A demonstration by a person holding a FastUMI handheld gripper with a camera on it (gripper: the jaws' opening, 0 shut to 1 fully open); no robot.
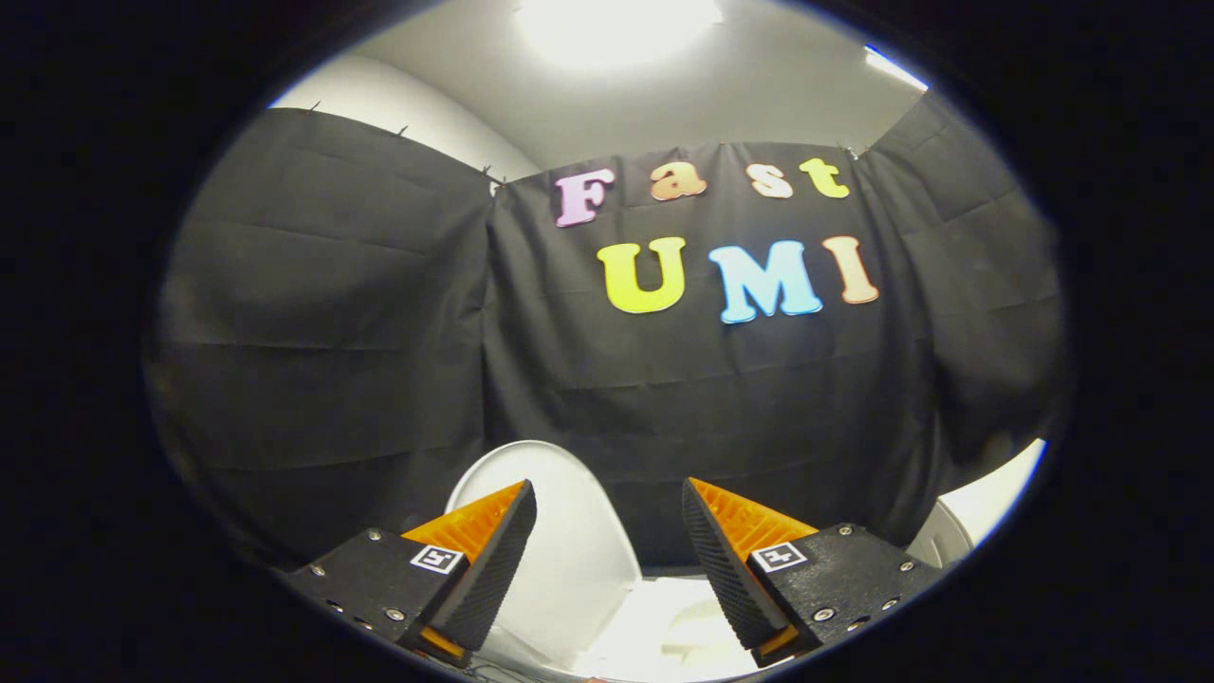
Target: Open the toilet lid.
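The white toilet lid (pixel 569 550) stands raised, nearly upright, leaning back toward the black cloth wall. It rises just beyond and between my two fingers, closer to the left one. Below it, the white toilet body (pixel 664 621) shows brightly between the fingers. My gripper (pixel 609 498) is open, with a wide gap and nothing held; neither finger touches the lid.
Black cloth walls (pixel 379 332) close in the booth behind and to both sides. A white rounded surface (pixel 991 493) shows beyond the right finger, near the right wall. A bright ceiling light (pixel 616 24) shines overhead.
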